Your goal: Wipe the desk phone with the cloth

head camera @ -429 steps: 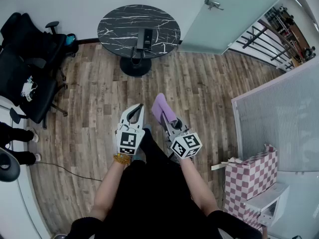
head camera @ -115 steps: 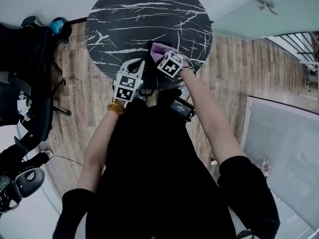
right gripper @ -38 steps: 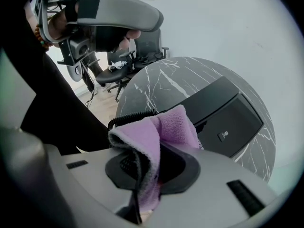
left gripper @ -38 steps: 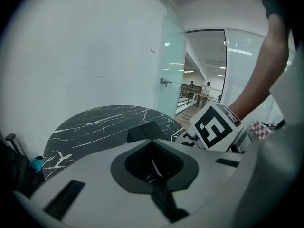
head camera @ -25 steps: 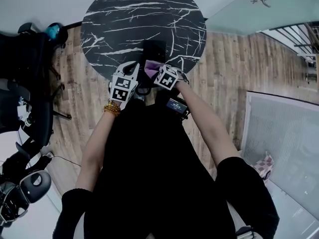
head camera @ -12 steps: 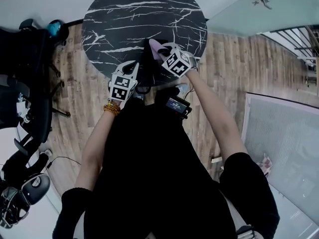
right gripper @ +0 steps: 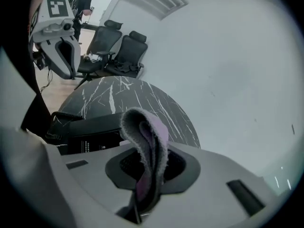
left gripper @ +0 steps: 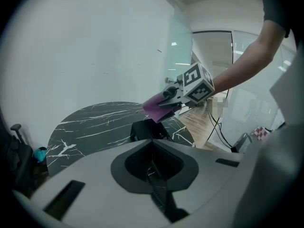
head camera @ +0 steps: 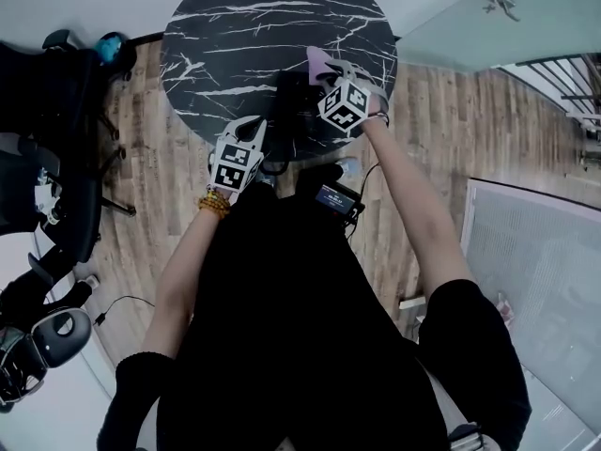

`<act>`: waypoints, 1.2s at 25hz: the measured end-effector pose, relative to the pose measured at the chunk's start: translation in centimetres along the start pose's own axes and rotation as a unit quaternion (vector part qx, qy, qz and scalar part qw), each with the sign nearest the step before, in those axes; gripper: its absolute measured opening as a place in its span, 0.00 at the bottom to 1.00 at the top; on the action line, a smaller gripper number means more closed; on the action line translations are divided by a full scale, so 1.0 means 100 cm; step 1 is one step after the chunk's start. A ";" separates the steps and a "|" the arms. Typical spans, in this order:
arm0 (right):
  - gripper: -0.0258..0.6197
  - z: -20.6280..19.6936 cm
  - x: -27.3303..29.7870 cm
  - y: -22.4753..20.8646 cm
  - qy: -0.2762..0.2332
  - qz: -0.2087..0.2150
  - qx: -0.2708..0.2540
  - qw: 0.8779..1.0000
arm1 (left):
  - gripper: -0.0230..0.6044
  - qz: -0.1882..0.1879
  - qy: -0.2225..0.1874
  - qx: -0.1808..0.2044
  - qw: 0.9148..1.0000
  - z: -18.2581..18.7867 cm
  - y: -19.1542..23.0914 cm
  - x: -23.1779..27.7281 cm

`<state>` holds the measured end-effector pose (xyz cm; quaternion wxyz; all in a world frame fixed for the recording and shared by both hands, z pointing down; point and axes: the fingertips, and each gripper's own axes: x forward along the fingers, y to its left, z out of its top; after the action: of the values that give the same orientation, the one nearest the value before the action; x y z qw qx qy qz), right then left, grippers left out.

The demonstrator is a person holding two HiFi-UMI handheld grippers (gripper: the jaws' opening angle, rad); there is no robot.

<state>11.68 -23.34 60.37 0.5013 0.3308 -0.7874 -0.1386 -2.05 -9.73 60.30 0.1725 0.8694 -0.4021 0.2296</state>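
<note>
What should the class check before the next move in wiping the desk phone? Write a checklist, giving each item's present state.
1. Cloth gripped in right tongs: ok.
2. Phone resting on table: ok.
3. Cloth touching Phone: not ok, it looks raised above it.
4. Left tongs shut and empty: ok.
5. Left tongs steadying Phone: not ok, held short of it.
6. Dirt left on Phone: cannot tell.
</note>
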 end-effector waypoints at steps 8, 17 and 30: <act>0.13 0.007 -0.007 -0.039 -0.011 -0.124 0.012 0.992 | 0.06 0.005 0.005 0.005 1.000 -0.005 -0.001 -0.002; 0.13 -0.028 0.024 0.029 0.055 0.027 -0.044 0.997 | 0.06 0.005 0.004 0.002 1.000 -0.004 0.000 -0.001; 0.13 -0.035 0.030 0.057 0.070 0.070 0.000 0.995 | 0.06 0.003 0.009 -0.002 1.000 -0.007 0.004 -0.001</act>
<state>11.73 -20.72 67.20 0.5638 0.2835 -0.7716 -0.0798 -2.63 -9.56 60.90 0.1767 0.8657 -0.4039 0.2372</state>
